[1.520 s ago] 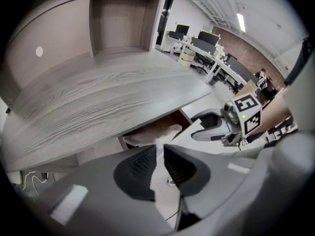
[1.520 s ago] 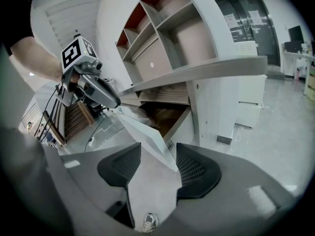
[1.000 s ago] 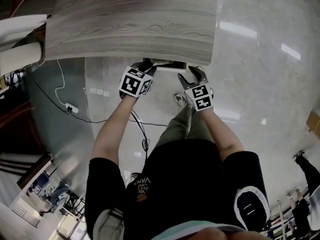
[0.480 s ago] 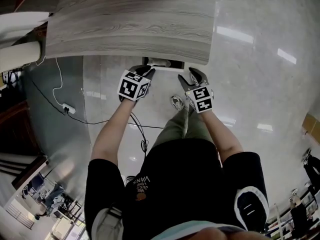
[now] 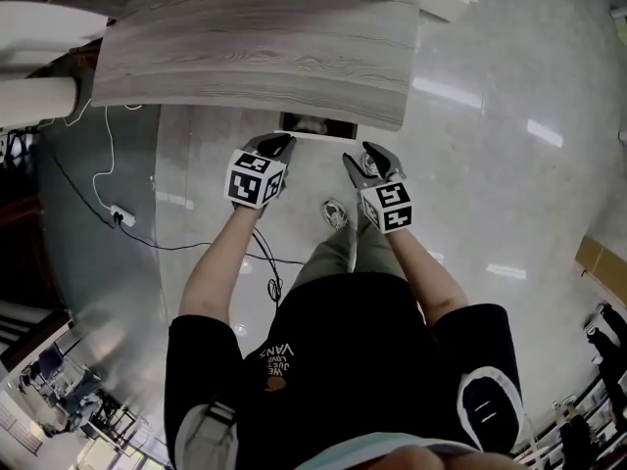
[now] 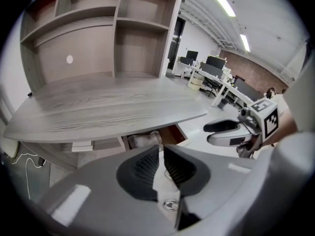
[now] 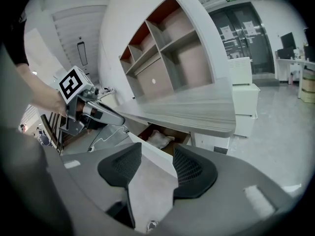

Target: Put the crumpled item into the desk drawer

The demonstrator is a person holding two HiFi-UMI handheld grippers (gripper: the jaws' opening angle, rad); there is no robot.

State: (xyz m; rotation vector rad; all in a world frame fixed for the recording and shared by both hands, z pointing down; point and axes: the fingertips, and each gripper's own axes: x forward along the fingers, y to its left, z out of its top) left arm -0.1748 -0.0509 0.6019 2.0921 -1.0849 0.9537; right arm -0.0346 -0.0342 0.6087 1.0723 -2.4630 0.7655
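Observation:
The crumpled white item (image 5: 312, 124) lies inside the open drawer (image 5: 318, 135) that juts out under the front edge of the grey wood desk (image 5: 255, 57). It also shows as a crumpled white item (image 6: 142, 140) under the desk top and as a crumpled white item (image 7: 160, 139) behind the white drawer front (image 7: 147, 154). My left gripper (image 5: 273, 146) hangs just before the drawer, jaws shut and empty; its pads (image 6: 145, 165) almost touch. My right gripper (image 5: 363, 161) is level with it on the right, open and empty.
A power strip (image 5: 119, 216) and cable lie on the shiny floor at the left. The person's shoe (image 5: 334, 213) is below the grippers. Open shelves (image 6: 118, 33) rise behind the desk top. A white cabinet (image 7: 243, 104) stands by the desk's right end.
Both grippers have drawn back a little from the drawer toward the person. The drawer stays open with the crumpled item in it.

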